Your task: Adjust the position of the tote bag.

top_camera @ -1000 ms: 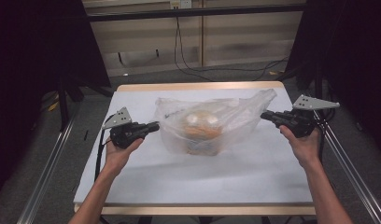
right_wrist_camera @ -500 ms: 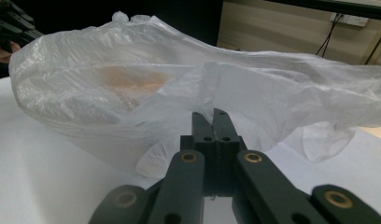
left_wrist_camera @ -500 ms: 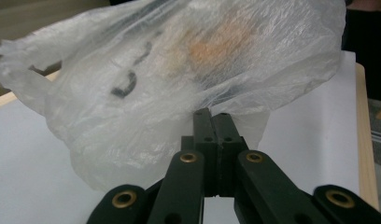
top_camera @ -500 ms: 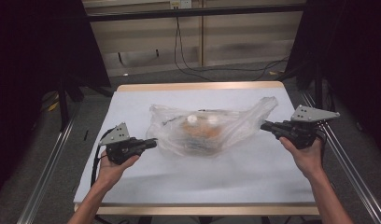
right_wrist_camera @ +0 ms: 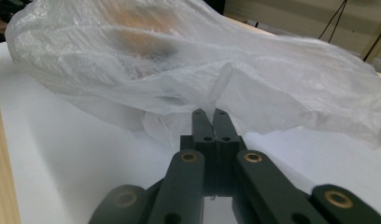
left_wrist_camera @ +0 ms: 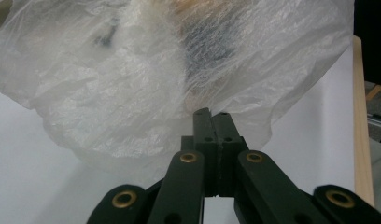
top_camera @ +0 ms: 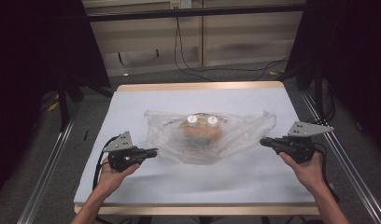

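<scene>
The left gripper [top_camera: 153, 151] had its two black jaws pressed flat together at the near left edge of the clear plastic bag [top_camera: 235, 133]; whether a fold of film was caught there I could not tell. The right gripper [top_camera: 264, 142] was closed too, and its own view showed a thin pleat of the bag [right_wrist_camera: 221, 81] rising straight from the meeting line of its tips, so it seemed to be pinching the film at the bag's right end. The bag lay slumped in the middle of the white table cover [top_camera: 132, 102], with something orange [top_camera: 200, 132] and two white round caps [top_camera: 192, 119] showing through it. To my eye the step was setting the loaded bag down. Done well, it would mean keeping both hands low and level, so the contents settled rather than tipped, and parting the jaws only once the film hung slack, since a pull on stretched plastic could tear it or drag the load sideways.
</scene>
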A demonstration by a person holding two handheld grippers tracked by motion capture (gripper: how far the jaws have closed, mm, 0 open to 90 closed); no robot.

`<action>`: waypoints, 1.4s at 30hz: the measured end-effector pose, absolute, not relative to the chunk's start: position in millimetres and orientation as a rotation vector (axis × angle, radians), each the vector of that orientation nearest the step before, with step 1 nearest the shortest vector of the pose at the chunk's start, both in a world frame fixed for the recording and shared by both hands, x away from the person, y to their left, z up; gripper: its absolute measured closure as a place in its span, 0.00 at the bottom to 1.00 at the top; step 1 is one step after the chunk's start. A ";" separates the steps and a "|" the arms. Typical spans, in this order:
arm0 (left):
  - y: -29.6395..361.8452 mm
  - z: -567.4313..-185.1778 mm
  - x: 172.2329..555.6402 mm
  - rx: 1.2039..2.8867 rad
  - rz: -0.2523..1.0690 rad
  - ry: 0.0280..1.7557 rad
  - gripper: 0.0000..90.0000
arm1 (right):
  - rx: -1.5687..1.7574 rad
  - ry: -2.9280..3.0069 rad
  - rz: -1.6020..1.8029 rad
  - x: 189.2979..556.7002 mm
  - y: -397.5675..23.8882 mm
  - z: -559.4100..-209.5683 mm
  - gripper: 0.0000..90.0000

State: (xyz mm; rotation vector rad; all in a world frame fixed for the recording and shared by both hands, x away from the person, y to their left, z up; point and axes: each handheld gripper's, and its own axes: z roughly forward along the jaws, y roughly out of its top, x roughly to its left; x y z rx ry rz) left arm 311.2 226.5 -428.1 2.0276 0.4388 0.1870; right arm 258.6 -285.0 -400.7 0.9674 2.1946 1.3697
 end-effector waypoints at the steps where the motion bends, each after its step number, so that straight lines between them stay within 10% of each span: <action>1: 226.7 -430.0 310.6 2.027 0.179 0.439 1.00 | 0.972 2.190 1.377 257.8 -285.7 -401.2 1.00; 35: 224.6 -462.5 311.5 2.168 0.128 0.465 0.99 | 1.031 2.336 1.290 256.9 -285.3 -444.8 1.00; 42: 237.6 -442.1 308.4 2.061 0.170 0.480 0.81 | 1.039 2.264 1.357 250.2 -295.2 -430.5 0.79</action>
